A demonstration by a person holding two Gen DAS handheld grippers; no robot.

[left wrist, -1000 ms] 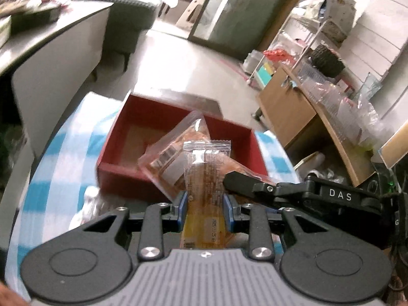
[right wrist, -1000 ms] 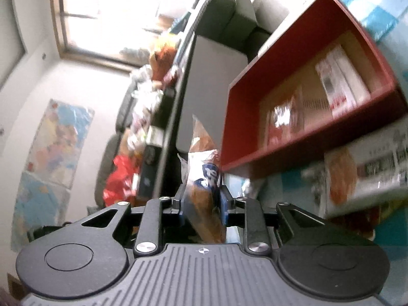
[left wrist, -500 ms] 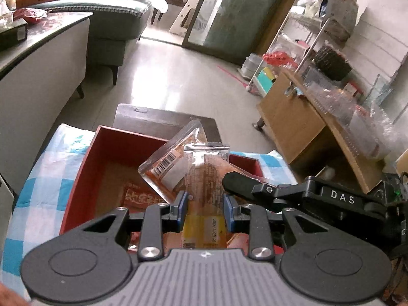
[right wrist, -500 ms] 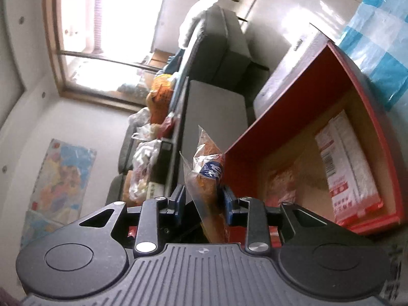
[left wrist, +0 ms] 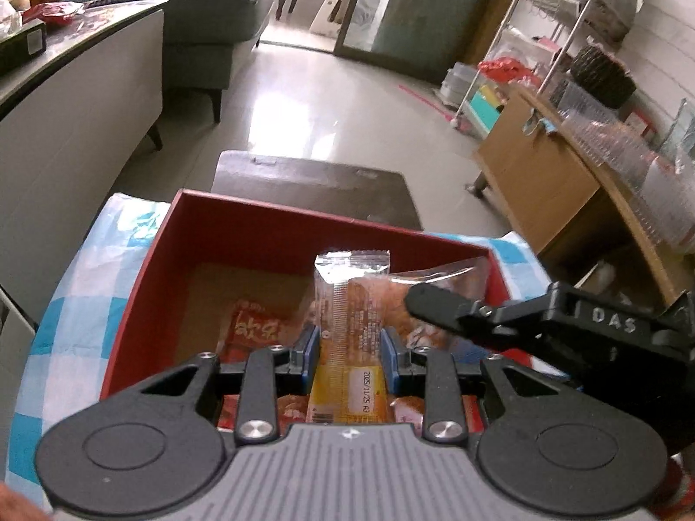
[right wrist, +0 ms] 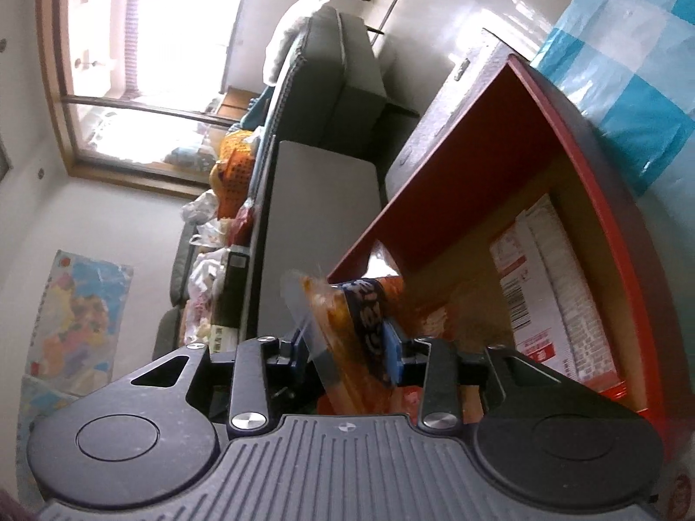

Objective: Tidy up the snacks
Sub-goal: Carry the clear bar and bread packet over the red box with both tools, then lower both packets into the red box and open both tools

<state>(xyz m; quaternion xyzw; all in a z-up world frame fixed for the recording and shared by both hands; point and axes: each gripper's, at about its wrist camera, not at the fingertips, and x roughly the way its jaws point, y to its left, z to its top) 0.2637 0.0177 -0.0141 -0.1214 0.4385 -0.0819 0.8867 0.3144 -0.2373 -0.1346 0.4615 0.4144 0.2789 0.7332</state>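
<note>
A blue-and-white checked cloth covers the worktop, and a red box sits on it with packets already inside. The left gripper is clamped on an upright orange snack bar above the box. The right gripper is opening — a blurred orange snack bag between its pads, tipped toward the box.

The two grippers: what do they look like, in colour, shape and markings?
Both the left gripper and the right gripper are matte black, with a grey ribbed plate at the base, two round discs at the sides, silver screws and blue pads on the fingertips. In the left wrist view, the right gripper shows white letters "DAS".
</note>
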